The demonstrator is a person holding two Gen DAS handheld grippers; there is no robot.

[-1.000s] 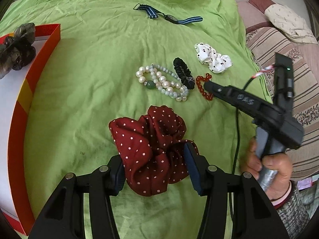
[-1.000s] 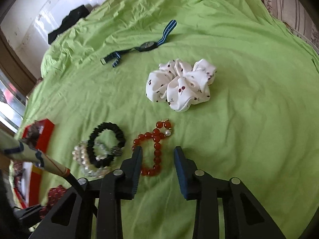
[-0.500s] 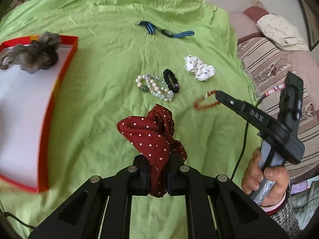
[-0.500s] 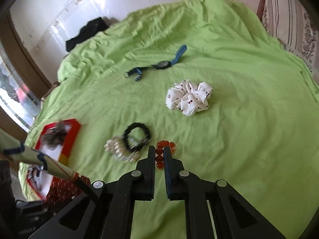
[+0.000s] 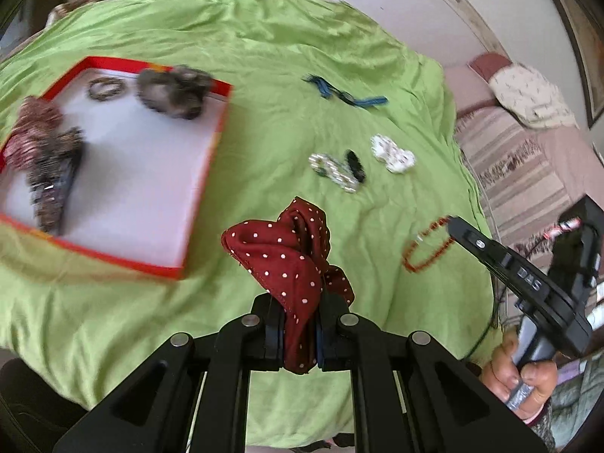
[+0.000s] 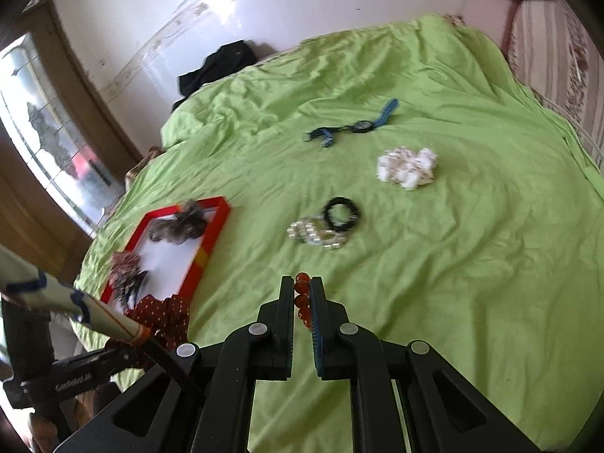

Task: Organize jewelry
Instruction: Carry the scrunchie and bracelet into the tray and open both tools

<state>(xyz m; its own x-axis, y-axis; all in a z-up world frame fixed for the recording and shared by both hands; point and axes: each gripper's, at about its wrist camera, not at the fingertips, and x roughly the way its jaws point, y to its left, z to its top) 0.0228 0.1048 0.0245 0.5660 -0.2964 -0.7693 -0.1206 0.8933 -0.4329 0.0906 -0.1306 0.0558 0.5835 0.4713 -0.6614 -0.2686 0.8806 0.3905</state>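
A dark red fabric scrunchie [image 5: 287, 253] carries small white polka dots. The round-bead bracelet [image 5: 426, 249] is orange-red. The crumpled bed sheet [image 5: 264, 56] is plain lime green. The shallow box [image 5: 204, 185] has a red rim and a white floor. Far right, a white scrunchie [image 6: 407, 166] shows small dark spots, and the watch strap [image 6: 387, 111] is blue. Both grippers are black.

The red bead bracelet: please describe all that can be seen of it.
The red bead bracelet is a loop of round, glossy, translucent orange-red beads. The right gripper is shut on a short run of them. In the left wrist view the rest of the loop hangs from the gripper's tip above the green sheet, blurred.
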